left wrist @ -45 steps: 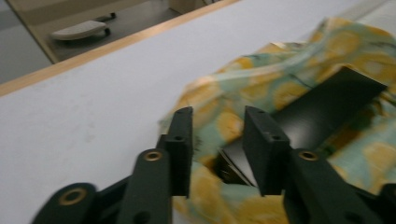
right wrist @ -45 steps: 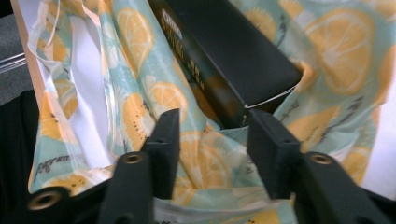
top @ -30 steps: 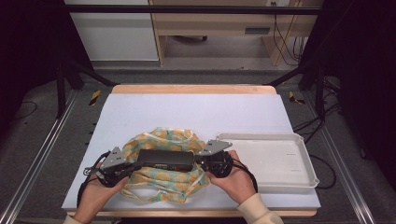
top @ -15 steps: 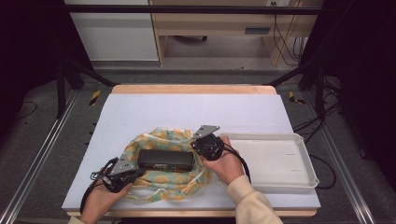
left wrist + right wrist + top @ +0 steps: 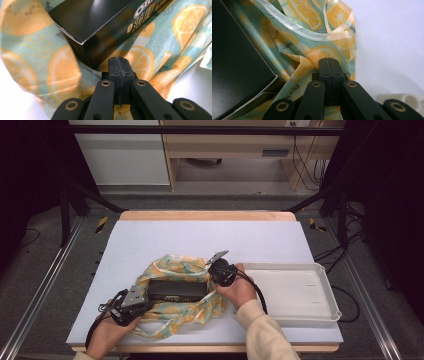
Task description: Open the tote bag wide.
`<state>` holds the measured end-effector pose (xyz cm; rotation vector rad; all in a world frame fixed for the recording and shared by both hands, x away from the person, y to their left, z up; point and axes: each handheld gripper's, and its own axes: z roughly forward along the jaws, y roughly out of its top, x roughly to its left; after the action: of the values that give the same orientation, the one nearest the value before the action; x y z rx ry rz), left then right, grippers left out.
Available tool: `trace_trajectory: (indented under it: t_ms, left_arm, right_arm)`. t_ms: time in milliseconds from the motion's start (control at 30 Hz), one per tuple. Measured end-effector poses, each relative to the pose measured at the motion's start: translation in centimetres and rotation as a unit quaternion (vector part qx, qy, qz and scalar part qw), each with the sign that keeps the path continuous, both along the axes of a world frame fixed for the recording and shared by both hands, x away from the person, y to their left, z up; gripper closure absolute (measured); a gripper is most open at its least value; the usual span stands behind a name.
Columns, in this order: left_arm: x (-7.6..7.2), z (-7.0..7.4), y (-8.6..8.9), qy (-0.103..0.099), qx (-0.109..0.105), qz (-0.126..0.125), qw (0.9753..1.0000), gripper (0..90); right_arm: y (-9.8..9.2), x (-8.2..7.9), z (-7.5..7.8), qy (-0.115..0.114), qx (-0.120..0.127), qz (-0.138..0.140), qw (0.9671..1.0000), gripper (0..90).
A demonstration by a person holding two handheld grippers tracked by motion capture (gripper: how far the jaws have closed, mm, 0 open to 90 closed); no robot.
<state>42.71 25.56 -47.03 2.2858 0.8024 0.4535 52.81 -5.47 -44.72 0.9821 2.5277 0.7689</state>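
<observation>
Both grippers, left [image 5: 131,301] and right [image 5: 218,268], have jaws closed on the lemon-print bag [image 5: 175,312]; the black box [image 5: 176,290] (lying inside, mid-surface) could slide out if one side lifts unevenly.

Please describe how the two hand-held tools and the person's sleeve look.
The left tool and right tool are black, each topped by a grey three-cornered plate and trailing a black cable. Their jaws are flat black bars with brass-coloured pivot rivets. The right arm wears a cream sleeve.
</observation>
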Motion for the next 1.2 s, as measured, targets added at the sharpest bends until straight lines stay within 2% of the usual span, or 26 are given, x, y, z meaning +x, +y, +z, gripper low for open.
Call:
trace_trajectory:
  t_ms: [367, 500, 667, 800, 933, 1033, 1200]
  left_arm:
    - [0.5, -0.3, 0.5, 0.001, 0.006, 0.009, 0.9999, 90.0]
    - [0.7, -0.3, 0.8, -0.003, 0.009, 0.012, 0.9999, 90.0]
    - [0.5, -0.1, 1.0, 0.0, 0.001, 0.011, 0.9999, 90.0]
    - [-0.1, 0.5, 1.1, 0.0, -0.005, -0.001, 1.0, 90.0]
    - [-0.7, 1.6, 1.5, -0.007, -0.022, -0.003, 0.9997, 90.0]
    - [-1.1, 2.5, 2.0, -0.009, -0.053, -0.005, 0.9986, 90.0]
    - [-1.0, 4.3, 2.0, -0.027, -0.071, -0.007, 0.9971, 90.0]
  right_arm:
    - [-0.3, 0.5, -1.0, 0.023, -0.018, -0.011, 0.9995, 90.0]
    - [-0.2, 0.6, -1.2, 0.027, -0.024, -0.011, 0.9993, 90.0]
    - [-0.2, 0.3, -1.2, 0.024, -0.028, -0.012, 0.9992, 90.0]
    - [-0.7, -0.4, -0.4, 0.009, -0.003, -0.014, 0.9999, 90.0]
    - [-1.1, -1.6, 0.9, -0.022, 0.028, -0.01, 0.9993, 90.0]
    - [-1.2, -2.4, 1.8, -0.039, 0.048, -0.003, 0.9981, 90.0]
    - [-1.2, -3.7, 2.9, -0.051, 0.063, 0.009, 0.9967, 90.0]
